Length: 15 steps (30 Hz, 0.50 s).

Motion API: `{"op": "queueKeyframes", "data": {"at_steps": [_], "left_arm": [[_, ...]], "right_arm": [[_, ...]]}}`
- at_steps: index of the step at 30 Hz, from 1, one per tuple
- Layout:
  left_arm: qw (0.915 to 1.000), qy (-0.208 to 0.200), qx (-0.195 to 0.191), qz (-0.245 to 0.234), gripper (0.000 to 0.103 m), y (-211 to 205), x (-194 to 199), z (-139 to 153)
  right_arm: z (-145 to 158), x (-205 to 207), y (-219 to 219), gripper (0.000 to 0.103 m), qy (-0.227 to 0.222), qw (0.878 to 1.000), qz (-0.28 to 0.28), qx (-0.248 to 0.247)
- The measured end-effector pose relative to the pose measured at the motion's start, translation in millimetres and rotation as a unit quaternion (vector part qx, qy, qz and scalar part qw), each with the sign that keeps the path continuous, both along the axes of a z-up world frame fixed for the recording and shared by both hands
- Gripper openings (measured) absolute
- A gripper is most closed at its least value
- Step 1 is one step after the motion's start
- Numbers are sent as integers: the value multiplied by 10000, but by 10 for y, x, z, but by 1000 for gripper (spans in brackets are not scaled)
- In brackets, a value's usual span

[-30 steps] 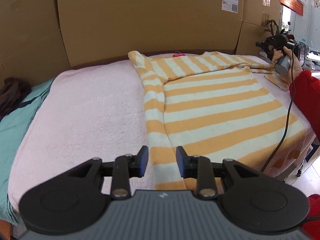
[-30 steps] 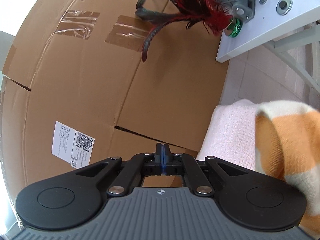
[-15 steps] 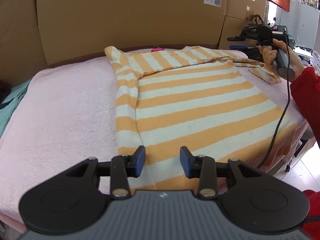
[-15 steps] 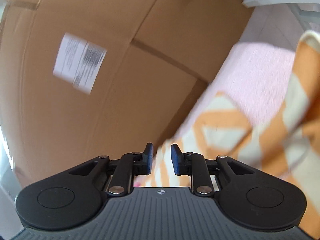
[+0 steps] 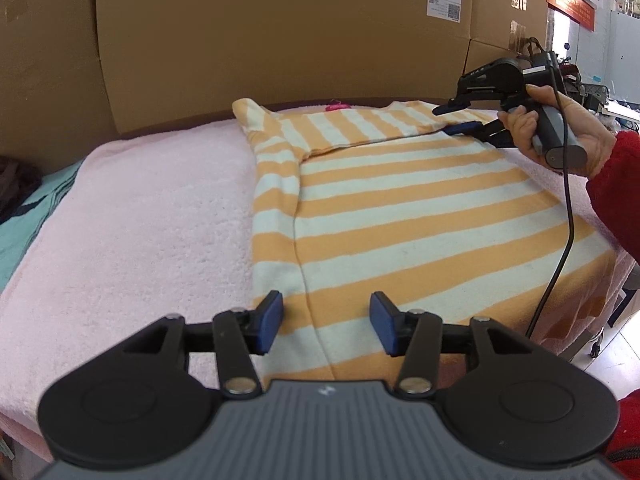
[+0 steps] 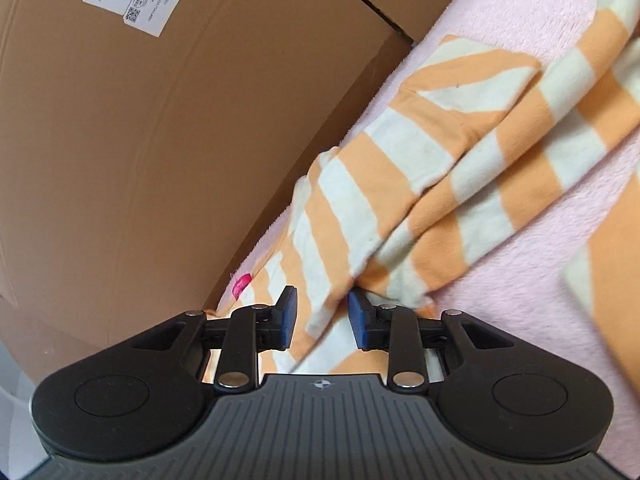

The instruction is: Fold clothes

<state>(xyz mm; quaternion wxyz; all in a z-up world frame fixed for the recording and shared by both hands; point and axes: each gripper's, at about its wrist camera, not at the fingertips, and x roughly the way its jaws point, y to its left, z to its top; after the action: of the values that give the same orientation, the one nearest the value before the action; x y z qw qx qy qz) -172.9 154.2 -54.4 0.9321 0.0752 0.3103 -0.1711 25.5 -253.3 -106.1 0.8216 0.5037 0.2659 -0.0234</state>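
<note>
An orange-and-cream striped sweater (image 5: 420, 216) lies flat on a pink towel-covered table (image 5: 140, 220), one sleeve folded along its left side. My left gripper (image 5: 326, 322) is open just above the sweater's near hem, straddling the side seam. My right gripper (image 5: 460, 118) is open at the far shoulder, held by a hand in a red sleeve (image 5: 616, 184). In the right wrist view the right gripper (image 6: 322, 318) stands open with a folded edge of the striped sweater (image 6: 400, 184) between its fingers, not clamped. A pink neck label (image 6: 242, 285) shows near it.
Tall cardboard walls (image 5: 280, 32) stand right behind the table. Teal cloth and a dark garment (image 5: 16, 184) lie at the far left. A black cable (image 5: 566, 216) hangs from the right gripper across the sweater's right edge. Floor shows past the table's right side.
My right gripper opened and swung from facing the cardboard down onto the sweater's far shoulder. My left gripper opened wider and shifted slightly right over the hem.
</note>
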Motion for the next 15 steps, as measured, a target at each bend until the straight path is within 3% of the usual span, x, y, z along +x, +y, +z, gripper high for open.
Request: {"op": "queueKeyframes", "data": {"at_steps": [2,3,4,5,7,11,15], "left_arm": [[10000,-12,-52,-4,43,6,11,2],[10000,-16,-79,2,32,9,15,6],[9999,-18,-98,11,26,11,21,11],[9999,-17,-117,24,21,17,30,17],[9997,16,-217,70,2,54,53,41],[9979,153,-630,57,0,165,95,101],[9978,223,-623,-6,0,126,108,76]], "right_arm": [[17,48,75,22,0,9998,-52,-199],[26,66,105,9,5,9995,-71,-299],[34,60,113,5,-70,9994,-86,-335],[42,53,121,5,-144,9992,-100,-371],[62,35,138,5,-302,9984,-137,-451],[187,-154,182,4,-917,9911,-421,-871],[254,-310,203,4,-1437,9804,-641,-1183]]}}
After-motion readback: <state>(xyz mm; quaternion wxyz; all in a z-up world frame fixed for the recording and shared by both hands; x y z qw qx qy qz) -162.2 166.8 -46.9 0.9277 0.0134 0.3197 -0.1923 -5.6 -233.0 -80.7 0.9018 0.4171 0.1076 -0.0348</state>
